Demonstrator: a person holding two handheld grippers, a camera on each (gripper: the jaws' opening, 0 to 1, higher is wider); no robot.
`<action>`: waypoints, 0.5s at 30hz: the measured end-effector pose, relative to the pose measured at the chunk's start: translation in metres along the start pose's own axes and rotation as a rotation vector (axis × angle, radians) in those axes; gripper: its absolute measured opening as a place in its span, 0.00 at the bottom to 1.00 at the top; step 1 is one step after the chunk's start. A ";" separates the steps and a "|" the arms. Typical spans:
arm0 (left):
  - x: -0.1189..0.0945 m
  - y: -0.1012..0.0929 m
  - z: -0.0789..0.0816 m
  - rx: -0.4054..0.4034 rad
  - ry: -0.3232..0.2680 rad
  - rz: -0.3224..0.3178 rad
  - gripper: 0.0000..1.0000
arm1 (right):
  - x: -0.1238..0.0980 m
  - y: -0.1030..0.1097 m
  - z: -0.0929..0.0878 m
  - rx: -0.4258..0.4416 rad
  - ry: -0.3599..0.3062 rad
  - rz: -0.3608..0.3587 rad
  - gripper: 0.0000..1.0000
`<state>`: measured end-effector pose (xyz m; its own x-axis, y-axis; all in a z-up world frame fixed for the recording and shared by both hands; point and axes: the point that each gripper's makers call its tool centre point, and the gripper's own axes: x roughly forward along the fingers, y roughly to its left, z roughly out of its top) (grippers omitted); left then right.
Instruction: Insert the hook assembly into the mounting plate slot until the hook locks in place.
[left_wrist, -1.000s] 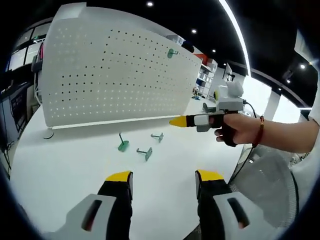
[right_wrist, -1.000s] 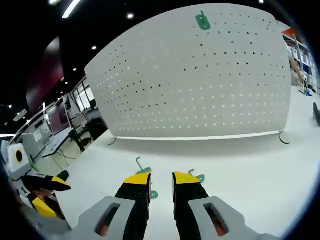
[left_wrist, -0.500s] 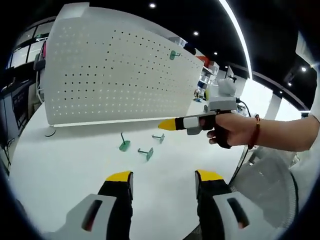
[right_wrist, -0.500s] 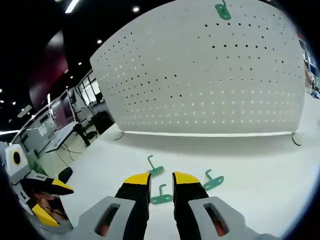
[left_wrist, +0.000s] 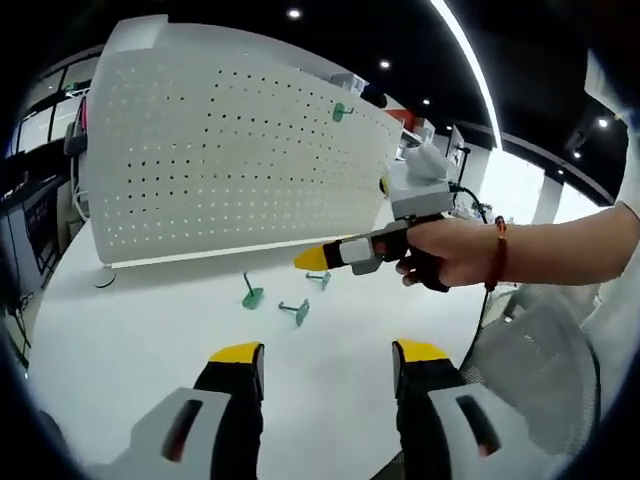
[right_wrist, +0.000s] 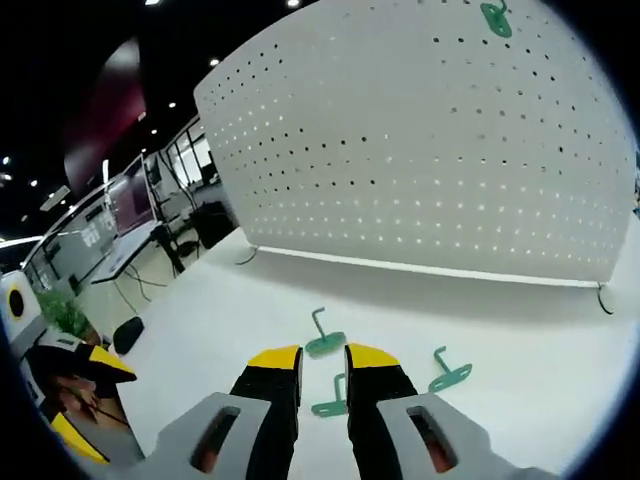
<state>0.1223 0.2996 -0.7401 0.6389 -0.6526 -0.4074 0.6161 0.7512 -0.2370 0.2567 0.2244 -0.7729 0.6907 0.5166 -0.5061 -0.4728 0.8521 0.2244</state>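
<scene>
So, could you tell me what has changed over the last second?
The right gripper has moved forward and down toward the three green hooks on the table, jaws nearly closed and holding nothing. The left gripper stays open and empty. The hooks lie as before, and one hook still hangs on the pegboard.

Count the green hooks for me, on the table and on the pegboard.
4. Three lie loose on the table: one nearest the pegboard, one between the right gripper's tips, one to its right. The fourth hook hangs near the pegboard's top.
</scene>
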 end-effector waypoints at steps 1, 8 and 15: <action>0.000 0.001 0.001 -0.003 -0.005 0.004 0.54 | 0.002 0.001 0.000 -0.003 0.003 0.003 0.16; -0.006 0.001 0.019 0.006 -0.080 -0.014 0.62 | 0.014 0.008 0.001 -0.023 0.028 0.018 0.16; -0.012 0.002 0.024 0.076 -0.088 -0.017 0.69 | 0.025 0.010 0.006 -0.044 0.048 0.019 0.17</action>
<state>0.1268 0.3061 -0.7146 0.6638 -0.6742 -0.3237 0.6584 0.7321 -0.1746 0.2726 0.2463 -0.7787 0.6550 0.5271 -0.5414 -0.5101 0.8371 0.1979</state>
